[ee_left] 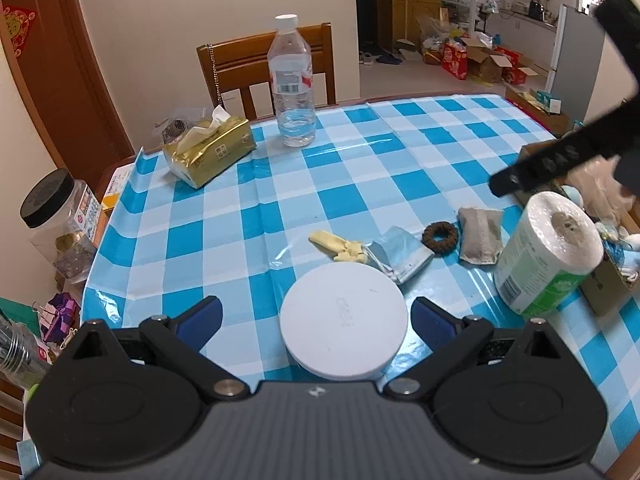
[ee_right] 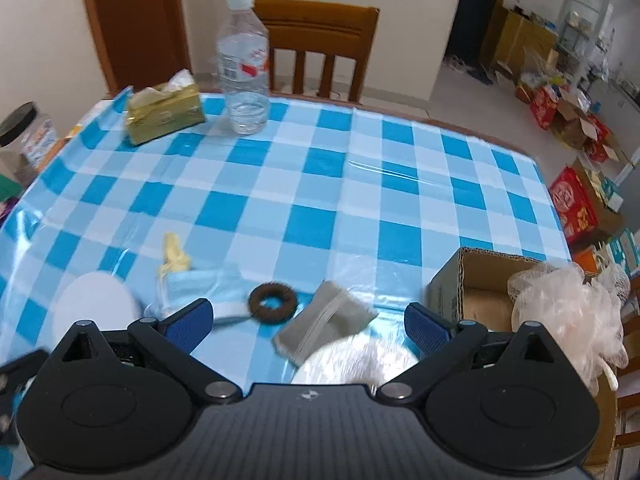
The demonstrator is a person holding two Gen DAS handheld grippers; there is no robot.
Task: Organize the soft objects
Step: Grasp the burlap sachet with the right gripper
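Note:
On the blue checked tablecloth lie a yellow cloth piece [ee_left: 338, 245] [ee_right: 174, 257], a light blue pouch [ee_left: 402, 254] [ee_right: 200, 286], a brown hair ring [ee_left: 440, 237] [ee_right: 273, 303] and a grey sachet [ee_left: 480, 236] [ee_right: 326, 326]. A cardboard box [ee_right: 460, 284] at the right holds a pale mesh bath puff [ee_right: 568, 304]. My left gripper [ee_left: 316, 320] is open, its jaws either side of a white round lid [ee_left: 344, 326]. My right gripper [ee_right: 308, 320] is open above a wrapped paper roll [ee_left: 548, 252] [ee_right: 356, 362]; its arm [ee_left: 560, 156] shows in the left view.
A water bottle [ee_left: 292, 84] [ee_right: 243, 64] and a gold tissue pack [ee_left: 210, 150] [ee_right: 162, 114] stand at the far side before a wooden chair [ee_left: 264, 64]. A black-lidded jar [ee_left: 60, 224] sits off the left edge. Boxes clutter the floor at the right [ee_right: 572, 204].

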